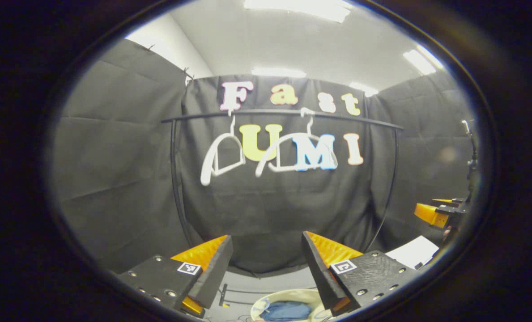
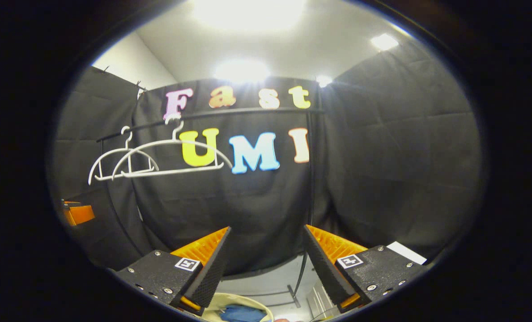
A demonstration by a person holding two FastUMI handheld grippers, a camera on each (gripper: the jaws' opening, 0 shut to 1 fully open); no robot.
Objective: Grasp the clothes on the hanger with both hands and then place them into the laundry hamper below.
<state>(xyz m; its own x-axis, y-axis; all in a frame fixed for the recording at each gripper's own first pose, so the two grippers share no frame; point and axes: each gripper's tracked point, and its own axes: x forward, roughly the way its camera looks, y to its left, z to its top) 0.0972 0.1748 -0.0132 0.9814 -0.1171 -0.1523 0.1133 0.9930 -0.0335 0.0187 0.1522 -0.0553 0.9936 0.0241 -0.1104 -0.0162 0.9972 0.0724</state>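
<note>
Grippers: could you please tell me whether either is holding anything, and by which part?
Nothing is held: the left gripper and right gripper both have open jaws with nothing between. Blue clothes lie in the hamper.

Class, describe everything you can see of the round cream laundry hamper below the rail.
The round cream laundry hamper sits low on the floor beneath the black clothes rail, seen from above between the fingers of the open left gripper. Its rim looks soft and pale. Blue clothes lie bunched inside. Neither gripper touches it. Its lower part is cut off from sight.
</note>
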